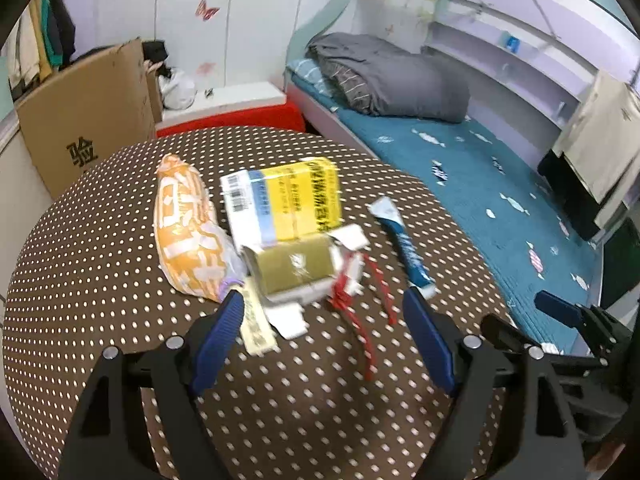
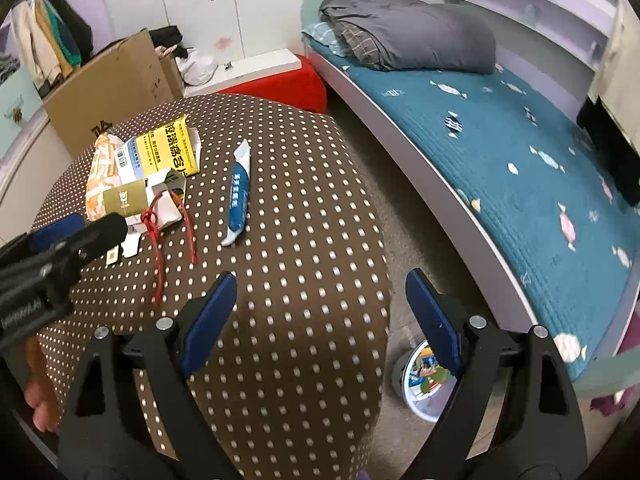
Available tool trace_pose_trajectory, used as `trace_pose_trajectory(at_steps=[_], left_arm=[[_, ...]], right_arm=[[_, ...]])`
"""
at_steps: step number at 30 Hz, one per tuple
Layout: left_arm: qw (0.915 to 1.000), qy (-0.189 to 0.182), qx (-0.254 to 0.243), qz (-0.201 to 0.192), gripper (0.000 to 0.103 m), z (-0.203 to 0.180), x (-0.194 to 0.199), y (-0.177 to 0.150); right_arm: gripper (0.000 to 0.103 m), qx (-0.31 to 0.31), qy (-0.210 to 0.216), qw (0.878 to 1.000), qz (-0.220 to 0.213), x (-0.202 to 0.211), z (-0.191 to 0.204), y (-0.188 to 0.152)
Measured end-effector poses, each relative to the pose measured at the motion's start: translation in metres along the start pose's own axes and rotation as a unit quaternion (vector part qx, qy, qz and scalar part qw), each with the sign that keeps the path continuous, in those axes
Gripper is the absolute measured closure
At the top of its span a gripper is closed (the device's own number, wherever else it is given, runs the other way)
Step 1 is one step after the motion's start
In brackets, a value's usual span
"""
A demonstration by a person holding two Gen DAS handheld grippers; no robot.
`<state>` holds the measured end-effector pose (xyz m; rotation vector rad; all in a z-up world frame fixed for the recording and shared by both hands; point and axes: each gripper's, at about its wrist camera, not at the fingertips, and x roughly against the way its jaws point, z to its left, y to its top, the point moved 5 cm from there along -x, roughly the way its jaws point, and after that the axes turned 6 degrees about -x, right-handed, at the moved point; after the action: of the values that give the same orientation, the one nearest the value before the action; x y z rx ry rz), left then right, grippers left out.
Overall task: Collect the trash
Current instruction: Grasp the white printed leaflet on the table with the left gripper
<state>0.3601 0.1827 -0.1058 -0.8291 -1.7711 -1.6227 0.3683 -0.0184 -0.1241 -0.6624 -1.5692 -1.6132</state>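
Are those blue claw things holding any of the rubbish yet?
No. Both the left gripper and the right gripper are open and empty above the dotted table; nothing sits between their fingers.

"验" on cardboard box [image 1: 86, 120]

left hand-held gripper [image 1: 324, 304] open-jawed, right hand-held gripper [image 2: 320, 284] likewise

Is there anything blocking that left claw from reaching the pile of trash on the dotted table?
Nothing visible. The left claw is open right above the pile: the gold box and red string lie between its fingers, with the orange bag and yellow box just beyond. Only bare tablecloth surrounds them.
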Motion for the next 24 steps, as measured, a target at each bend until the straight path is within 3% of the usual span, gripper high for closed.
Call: trace_pose_trajectory(at_steps=[8, 10, 11, 12, 15, 17, 24], left_arm=[[0.9997, 0.001, 0.009, 0.024, 0.024, 0.009, -0.032, 0.021], [0.9997, 0.0, 0.006, 0.024, 0.044, 0.007, -0.04, 0.024], [0.9996, -0.003, 0.005, 0.028, 0.065, 0.007, -0.043, 0.024], [0.9996, -0.012, 0.006, 0.026, 0.077, 0.006, -0.043, 0.024], [0.9994, -0.034, 0.001, 0.002, 0.094, 0.003, -0.036, 0.025], [0.9989, -0.043, -0.006, -0.015, 0.102, 0.0, -0.027, 0.027], [0.997, -0.037, -0.018, -0.065, 0.102, -0.005, 0.007, 0.031]], right_arm=[[0.018, 0.015, 0.007, 1.0, 0.008, -0.013, 0.012, 0.012], [0.018, 0.013, 0.009, 1.0, 0.012, -0.016, 0.012, 0.013], [0.018, 0.012, 0.01, 1.0, 0.014, -0.018, 0.011, 0.012], [0.018, 0.011, 0.011, 1.0, 0.016, -0.019, 0.01, 0.012], [0.018, 0.003, 0.011, 1.0, 0.022, -0.023, 0.005, 0.012], [0.018, -0.002, 0.012, 1.0, 0.023, -0.025, 0.004, 0.015], [0.018, 0.022, 0.031, 0.999, 0.014, -0.031, 0.024, 0.028]])
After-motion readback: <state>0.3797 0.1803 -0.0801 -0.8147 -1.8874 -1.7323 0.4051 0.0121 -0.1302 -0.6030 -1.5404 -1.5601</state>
